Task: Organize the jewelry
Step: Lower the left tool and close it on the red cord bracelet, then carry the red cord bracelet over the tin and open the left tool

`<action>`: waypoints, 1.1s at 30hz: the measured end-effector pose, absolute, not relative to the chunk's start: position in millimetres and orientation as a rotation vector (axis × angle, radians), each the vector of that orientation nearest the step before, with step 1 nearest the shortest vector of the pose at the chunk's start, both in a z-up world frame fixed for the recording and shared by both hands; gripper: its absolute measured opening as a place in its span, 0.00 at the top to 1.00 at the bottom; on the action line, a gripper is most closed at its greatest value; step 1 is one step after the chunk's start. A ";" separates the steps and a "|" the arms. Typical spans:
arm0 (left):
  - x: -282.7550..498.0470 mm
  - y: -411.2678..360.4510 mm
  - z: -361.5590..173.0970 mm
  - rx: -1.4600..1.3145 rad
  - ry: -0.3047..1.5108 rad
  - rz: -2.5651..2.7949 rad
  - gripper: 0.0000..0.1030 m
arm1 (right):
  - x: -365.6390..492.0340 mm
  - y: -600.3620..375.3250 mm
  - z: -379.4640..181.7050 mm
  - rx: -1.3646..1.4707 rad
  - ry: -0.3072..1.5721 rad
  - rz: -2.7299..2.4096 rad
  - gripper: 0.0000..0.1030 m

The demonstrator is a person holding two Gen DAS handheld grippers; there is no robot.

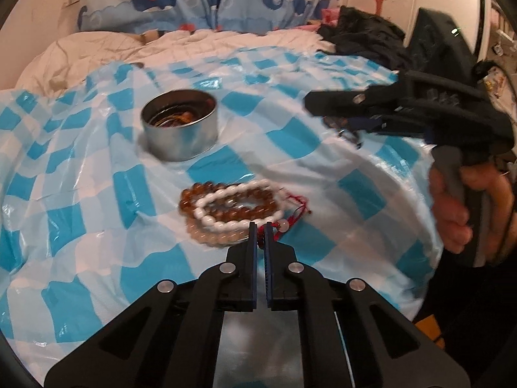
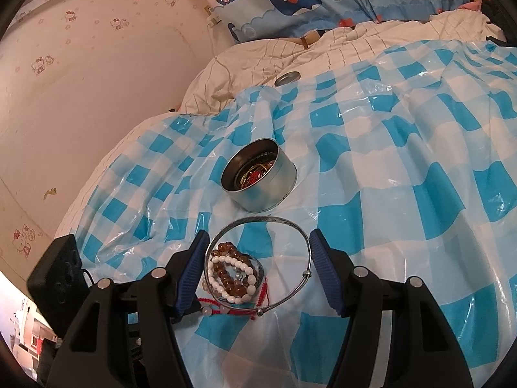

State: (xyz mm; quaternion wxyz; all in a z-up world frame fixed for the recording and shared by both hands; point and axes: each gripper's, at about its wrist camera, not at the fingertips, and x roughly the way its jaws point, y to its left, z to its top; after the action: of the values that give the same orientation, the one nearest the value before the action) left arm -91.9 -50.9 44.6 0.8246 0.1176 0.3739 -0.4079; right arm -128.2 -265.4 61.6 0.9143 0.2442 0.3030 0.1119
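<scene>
A round metal tin [image 1: 179, 126] with jewelry inside stands on the blue-checked plastic sheet [image 1: 97, 194]; it also shows in the right wrist view [image 2: 260, 177]. A pile of amber and white bead bracelets [image 1: 231, 208] with a red cord lies in front of it. My left gripper [image 1: 260, 228] is shut at the pile's near edge, on or next to the red cord. My right gripper [image 2: 258, 249] is open above the bead pile [image 2: 231, 274], with a thin silver bangle [image 2: 258, 223] between its fingers. The right gripper [image 1: 315, 103] appears in the left wrist view at the right.
A tin lid [image 2: 286, 78] lies on the white quilt [image 2: 258, 55] beyond the sheet. A whale-print pillow [image 1: 194, 0] is at the back. Dark clothing [image 1: 365, 35] lies at the back right. A wall [image 2: 97, 97] borders the bed's left side.
</scene>
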 end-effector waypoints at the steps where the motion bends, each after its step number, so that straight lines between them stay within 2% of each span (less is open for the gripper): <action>1: -92.5 -49.5 48.0 0.231 0.789 -0.880 0.97 | -128.4 -264.9 61.7 0.503 0.623 0.231 0.39; 21: -69.7 -30.7 97.8 0.069 0.672 -0.820 0.97 | -125.3 -256.8 63.1 0.451 0.591 0.226 0.40; 33: -29.0 -42.4 128.2 -0.003 0.605 -0.804 0.97 | -110.4 -250.0 66.1 0.430 0.572 0.237 0.40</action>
State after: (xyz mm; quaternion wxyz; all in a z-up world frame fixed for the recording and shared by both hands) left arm -29.0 -42.4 128.2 0.8760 -0.0014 0.2899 -0.3855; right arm -110.4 -250.0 66.1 0.9298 0.2098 0.2795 0.1159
